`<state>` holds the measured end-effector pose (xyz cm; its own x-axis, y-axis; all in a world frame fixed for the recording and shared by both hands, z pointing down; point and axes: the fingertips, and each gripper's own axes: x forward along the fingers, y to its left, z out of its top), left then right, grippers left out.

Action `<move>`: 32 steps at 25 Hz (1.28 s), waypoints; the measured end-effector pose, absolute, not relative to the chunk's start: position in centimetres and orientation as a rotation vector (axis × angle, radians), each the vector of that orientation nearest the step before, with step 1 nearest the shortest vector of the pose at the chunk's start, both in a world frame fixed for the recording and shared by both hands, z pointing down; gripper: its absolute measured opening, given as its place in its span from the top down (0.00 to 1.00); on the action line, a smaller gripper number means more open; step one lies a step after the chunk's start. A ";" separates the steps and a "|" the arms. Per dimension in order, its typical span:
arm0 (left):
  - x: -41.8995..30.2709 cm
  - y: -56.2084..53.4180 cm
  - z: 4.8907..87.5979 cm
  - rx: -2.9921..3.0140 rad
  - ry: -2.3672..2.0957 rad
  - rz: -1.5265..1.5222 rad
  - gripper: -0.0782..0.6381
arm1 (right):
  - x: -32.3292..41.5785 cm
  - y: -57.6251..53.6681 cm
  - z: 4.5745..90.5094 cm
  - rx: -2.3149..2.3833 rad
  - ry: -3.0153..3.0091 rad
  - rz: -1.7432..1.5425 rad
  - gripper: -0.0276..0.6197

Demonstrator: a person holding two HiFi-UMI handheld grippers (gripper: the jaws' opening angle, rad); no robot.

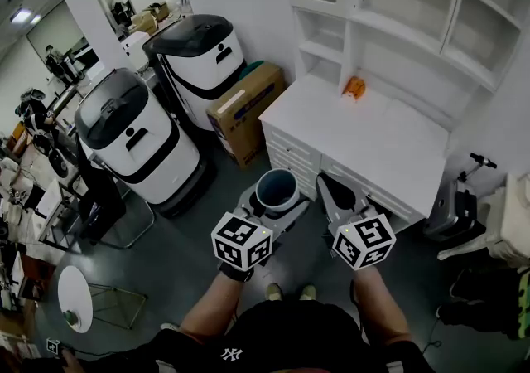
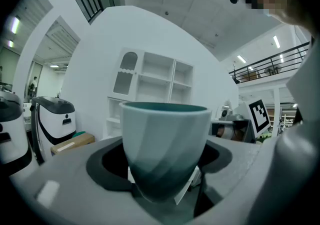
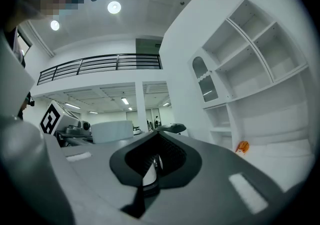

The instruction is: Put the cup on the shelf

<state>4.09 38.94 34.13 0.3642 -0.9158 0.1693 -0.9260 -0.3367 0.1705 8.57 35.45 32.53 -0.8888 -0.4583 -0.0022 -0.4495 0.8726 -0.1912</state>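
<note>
Fingers (image 2: 106,168) of my left gripper (image 1: 277,199): clamped on the teal cup (image 2: 165,144), upright, held just short of the white desk (image 1: 373,147). My right gripper (image 3: 156,158): jaws together, nothing between, just right of the cup. Shelf (image 1: 397,7): far side, above the desk. Small orange item (image 1: 354,87): on the desk, far edge.

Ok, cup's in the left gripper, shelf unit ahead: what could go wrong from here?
1. The left gripper holds the cup low on its tapered wall, so it may tilt or slip.
2. The right gripper, shut and empty, is close beside the cup and could knock it.
3. An orange object lies on the desk below the shelves; a low approach might bump it.
</note>
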 end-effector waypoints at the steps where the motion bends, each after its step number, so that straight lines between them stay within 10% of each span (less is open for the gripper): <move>1: 4.2 38.9 34.1 2.390 -1.649 0.063 0.36 | 8.8 35.4 32.4 -0.727 2.990 -0.287 0.94; 32: 2.0 29.4 35.5 2.402 -1.651 0.088 0.36 | 8.1 26.3 33.9 -0.806 2.959 -0.296 0.94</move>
<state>2.05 29.41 35.47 0.3649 -0.9143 0.1758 -0.9278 -0.3413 0.1504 8.14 26.26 33.87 -0.8615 -0.5077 -0.0081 -0.4960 0.8448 -0.2004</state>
